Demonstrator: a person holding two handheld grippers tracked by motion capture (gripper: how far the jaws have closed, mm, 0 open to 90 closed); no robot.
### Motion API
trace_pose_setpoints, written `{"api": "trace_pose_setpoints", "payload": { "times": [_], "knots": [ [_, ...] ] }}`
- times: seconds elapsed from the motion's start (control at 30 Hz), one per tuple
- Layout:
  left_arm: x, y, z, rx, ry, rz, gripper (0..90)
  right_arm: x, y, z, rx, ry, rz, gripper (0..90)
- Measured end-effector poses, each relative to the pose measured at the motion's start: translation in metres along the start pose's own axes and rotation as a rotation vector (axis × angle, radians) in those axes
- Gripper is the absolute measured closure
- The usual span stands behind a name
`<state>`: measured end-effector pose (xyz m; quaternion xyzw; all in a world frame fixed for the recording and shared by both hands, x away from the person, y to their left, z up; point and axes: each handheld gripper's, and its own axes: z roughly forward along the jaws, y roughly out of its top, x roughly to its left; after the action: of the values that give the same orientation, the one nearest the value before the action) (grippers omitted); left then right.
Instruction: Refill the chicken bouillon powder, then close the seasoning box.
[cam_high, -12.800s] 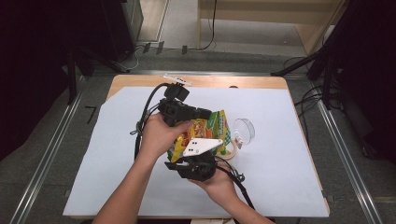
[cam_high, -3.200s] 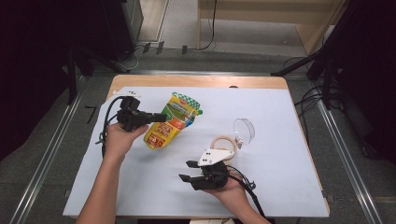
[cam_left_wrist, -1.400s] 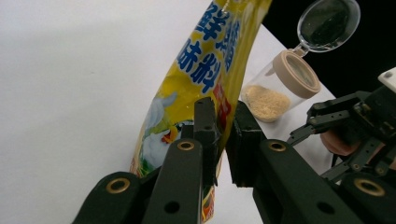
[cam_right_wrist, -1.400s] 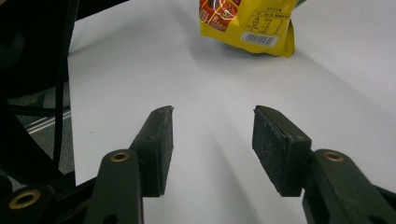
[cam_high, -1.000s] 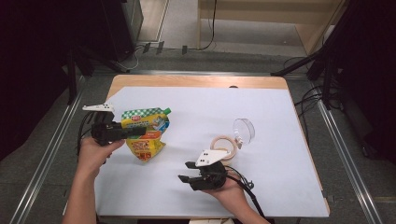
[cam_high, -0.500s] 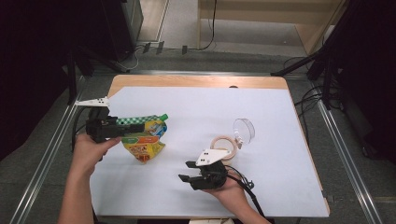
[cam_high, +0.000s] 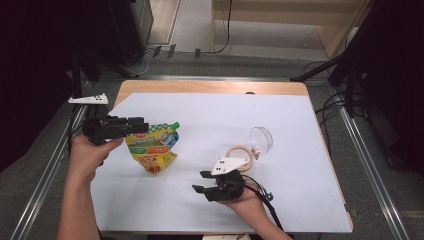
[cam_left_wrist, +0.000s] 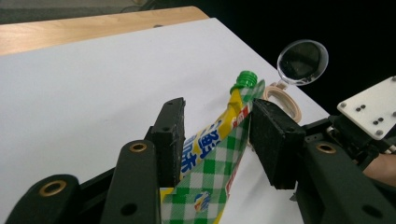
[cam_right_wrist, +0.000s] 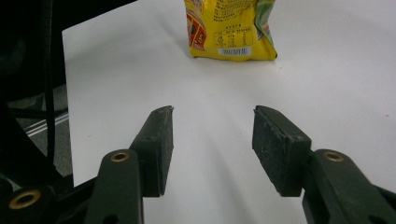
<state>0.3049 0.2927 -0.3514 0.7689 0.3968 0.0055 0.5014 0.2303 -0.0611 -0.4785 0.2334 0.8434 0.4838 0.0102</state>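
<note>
The yellow snack pouch (cam_high: 152, 149), with its green checked top and green screw cap (cam_left_wrist: 246, 79), stands upright on the white sheet (cam_high: 300, 125) that covers the table, and everything else is best placed from it. The left gripper (cam_high: 131, 126) sits at the pouch's upper left edge, carried by the left hand (cam_high: 92, 150) over the table's left border. In the left gripper view its jaws have just been opening: the pouch's top edge runs between them, the left pad lies against or just beside the foil, and the right pad stands clear of it, so the grip is released. The right gripper (cam_high: 199, 182) rests well to the right of the pouch and nearer the person, its jaws pointing back toward the pouch. In the right gripper view those jaws stand parted over bare sheet with nothing between them, and the pouch's base shows beyond them. Farther right of the pouch lie a pale ring (cam_high: 239, 152) and, just past it, a round clear lens (cam_high: 261, 140); both sit close behind the right gripper.
</note>
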Motion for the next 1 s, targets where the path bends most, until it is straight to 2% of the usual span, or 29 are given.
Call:
{"api": "trace_pose_setpoints", "payload": {
  "times": [0.1, 0.27, 0.4, 0.57, 0.7, 0.87, 1.0],
  "knots": [
    [0.003, 0.001, -0.002, -0.012, 0.013, -0.008, 56.0, 0.0, 0.0, 0.0, 0.003, 0.0, 0.0, 49.5],
    [0.012, -0.001, -0.012, -0.047, 0.078, -0.026, 57.1, 0.0, 0.003, -0.003, 0.005, 0.004, 0.002, 49.5],
    [0.018, -0.004, -0.014, -0.033, 0.118, -0.03, 56.9, -0.001, 0.005, -0.006, 0.004, 0.003, 0.0, 49.5],
    [0.026, -0.01, -0.006, -0.031, 0.122, -0.04, 55.2, -0.003, 0.01, -0.012, 0.001, -0.002, 0.006, 49.5],
    [0.033, -0.015, -0.003, -0.032, 0.134, -0.057, 51.7, -0.008, 0.018, -0.022, -0.009, 0.011, 0.039, 49.3],
    [0.039, -0.02, 0.003, -0.015, 0.147, -0.065, 49.6, -0.015, 0.026, -0.038, -0.031, -0.013, 0.039, 49.4],
    [0.045, -0.024, 0.005, -0.009, 0.136, -0.093, 47.8, -0.02, 0.032, -0.048, -0.042, -0.025, 0.05, 49.4]
  ]
}}
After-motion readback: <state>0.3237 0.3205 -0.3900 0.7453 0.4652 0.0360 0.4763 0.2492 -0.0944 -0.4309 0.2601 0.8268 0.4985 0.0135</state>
